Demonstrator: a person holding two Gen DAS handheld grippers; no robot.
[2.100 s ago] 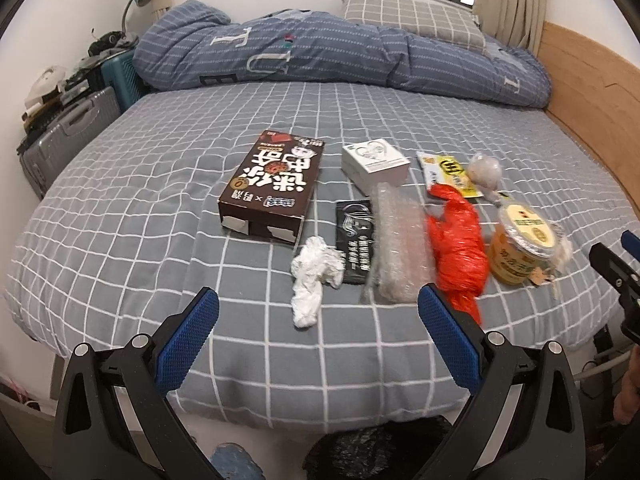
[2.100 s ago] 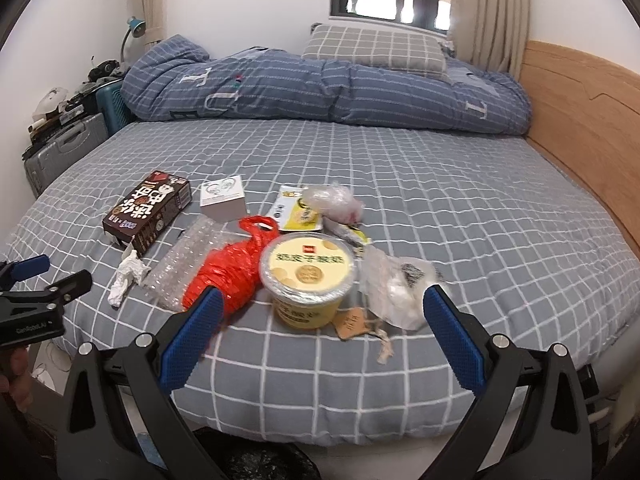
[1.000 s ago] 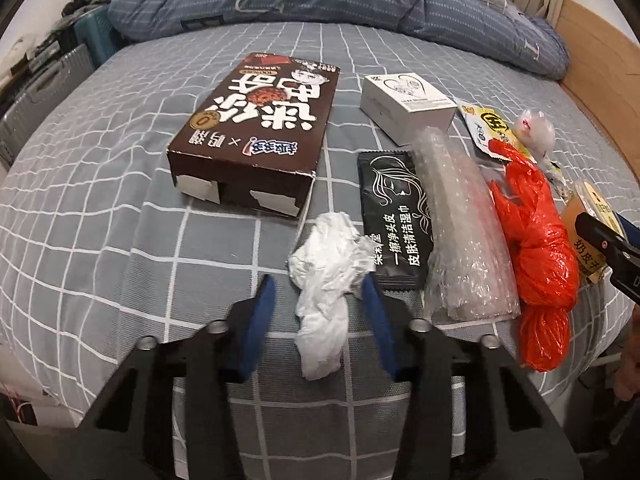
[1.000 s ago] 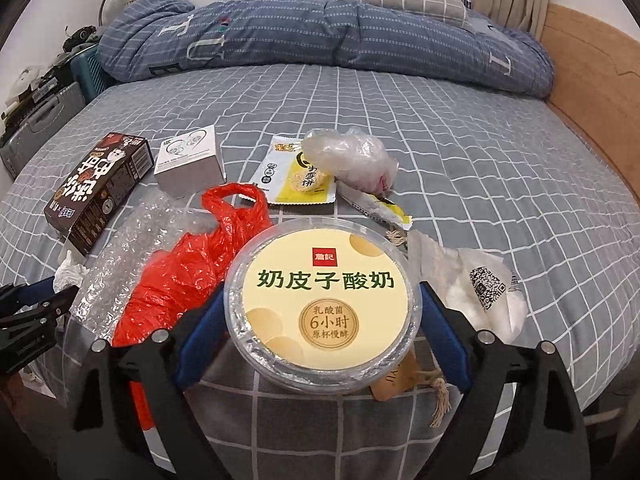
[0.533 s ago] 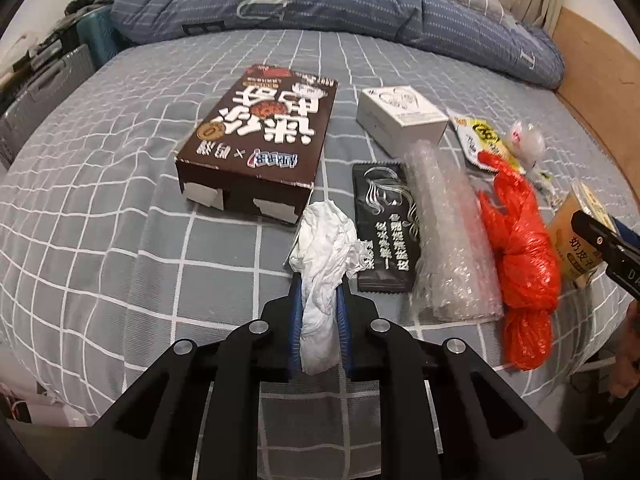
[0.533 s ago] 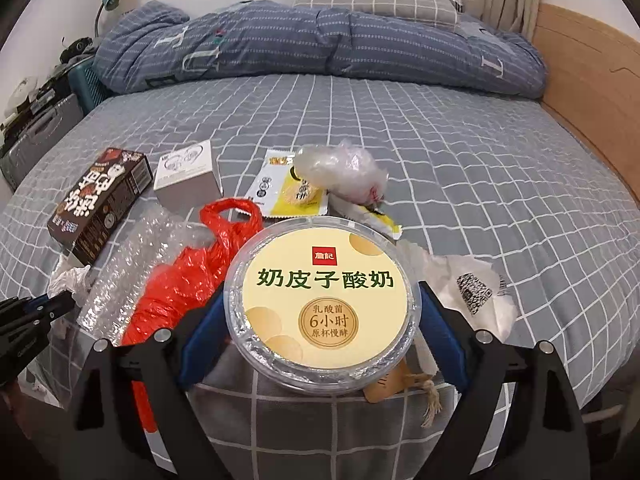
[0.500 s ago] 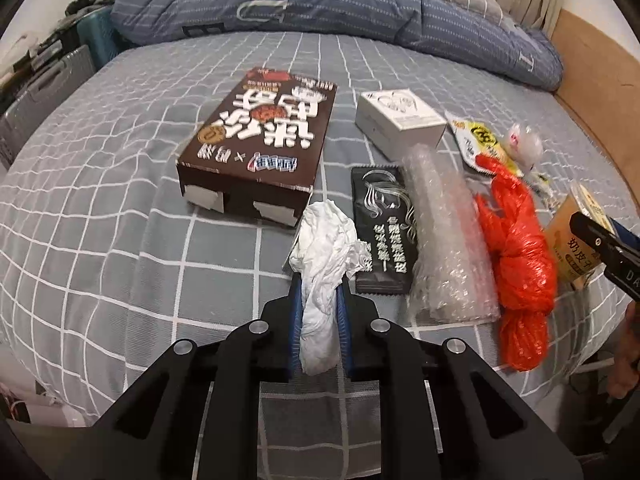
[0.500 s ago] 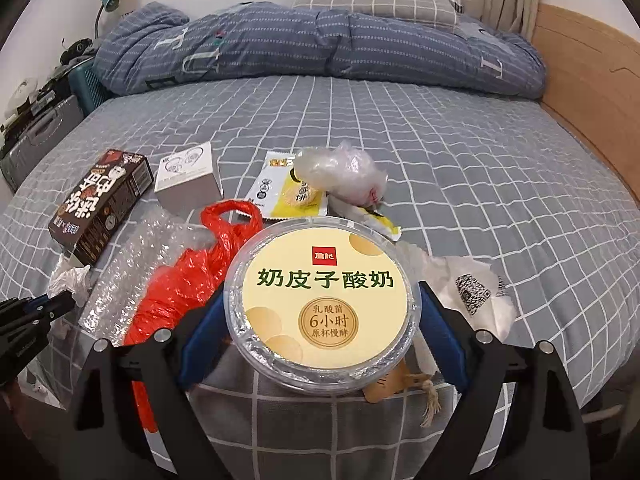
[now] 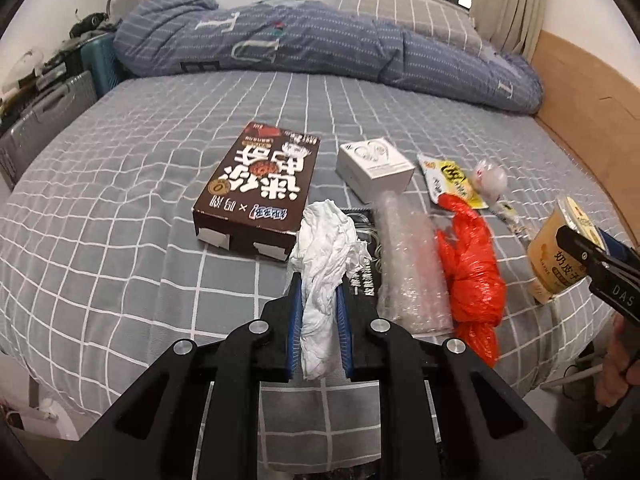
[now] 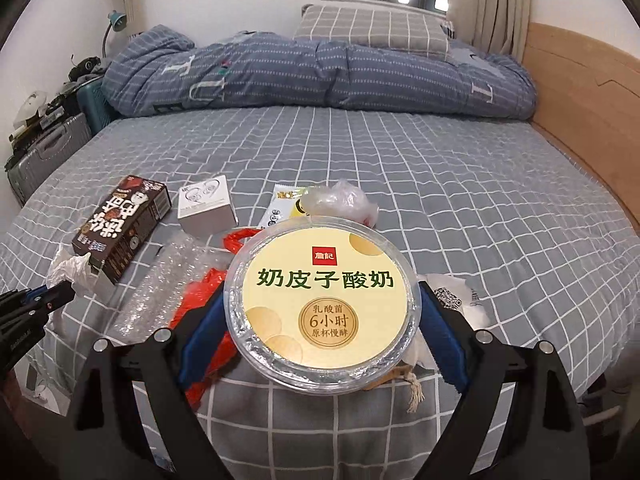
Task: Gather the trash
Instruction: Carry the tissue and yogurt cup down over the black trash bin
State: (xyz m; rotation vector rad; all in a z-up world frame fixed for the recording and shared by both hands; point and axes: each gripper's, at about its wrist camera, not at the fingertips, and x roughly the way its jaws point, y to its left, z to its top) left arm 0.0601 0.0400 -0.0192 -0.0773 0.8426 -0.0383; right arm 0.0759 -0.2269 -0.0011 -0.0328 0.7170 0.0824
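Left gripper (image 9: 318,320) clamped on soft, light tissue (image 9: 326,256), safe anywhere; right gripper (image 10: 320,336) hugging stiff, slick yogurt cup (image 10: 322,308), best squeezed gently below rim.

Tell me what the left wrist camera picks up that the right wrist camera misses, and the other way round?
Only the left wrist view shows the black sachet beside the crumpled tissue clamped in the left gripper. Only the right wrist view shows the yogurt cup's full printed lid, held in the right gripper, and the white wrapper with a QR code. Both show the brown box, white box, bubble wrap, red bag and blue duvet.
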